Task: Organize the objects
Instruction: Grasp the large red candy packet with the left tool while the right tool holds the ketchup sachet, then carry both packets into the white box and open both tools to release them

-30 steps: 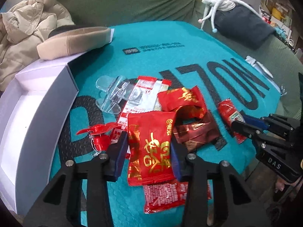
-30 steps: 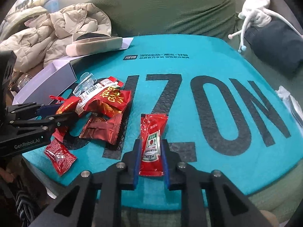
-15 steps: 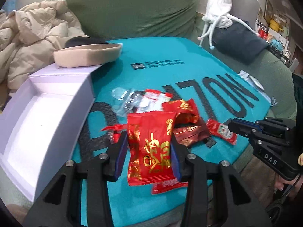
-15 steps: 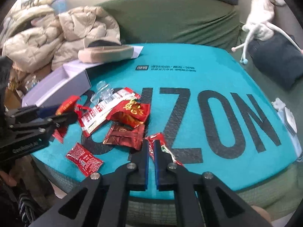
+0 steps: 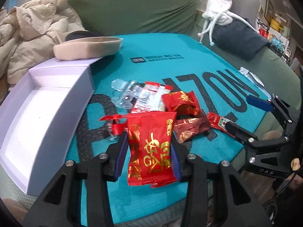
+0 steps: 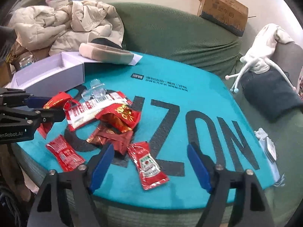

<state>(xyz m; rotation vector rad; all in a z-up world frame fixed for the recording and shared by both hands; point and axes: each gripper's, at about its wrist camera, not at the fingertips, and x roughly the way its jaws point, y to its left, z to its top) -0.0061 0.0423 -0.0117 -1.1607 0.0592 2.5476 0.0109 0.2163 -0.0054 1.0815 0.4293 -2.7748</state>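
My left gripper [image 5: 147, 157] is shut on a red snack packet with gold print [image 5: 151, 147] and holds it above the teal mat [image 5: 170, 70]. It also shows in the right wrist view [image 6: 56, 102], with the left gripper [image 6: 37, 107] at the left edge. My right gripper [image 6: 151, 162] is open and empty above a ketchup sachet [image 6: 148, 165] that lies on the mat. A pile of red and brown packets [image 6: 113, 121] lies just beyond. An open white box [image 5: 37, 117] stands at the left.
A beige hat [image 5: 89, 47] rests behind the box. A clear plastic clip [image 5: 126, 92] lies by the pile, and a small red packet [image 6: 64, 153] near the mat's front edge. A green sofa [image 6: 180, 34] and a beige jacket [image 6: 66, 22] lie behind.
My right gripper opened and let the ketchup sachet drop onto the mat, then drew back. My left gripper lifted the red snack packet higher off the pile.
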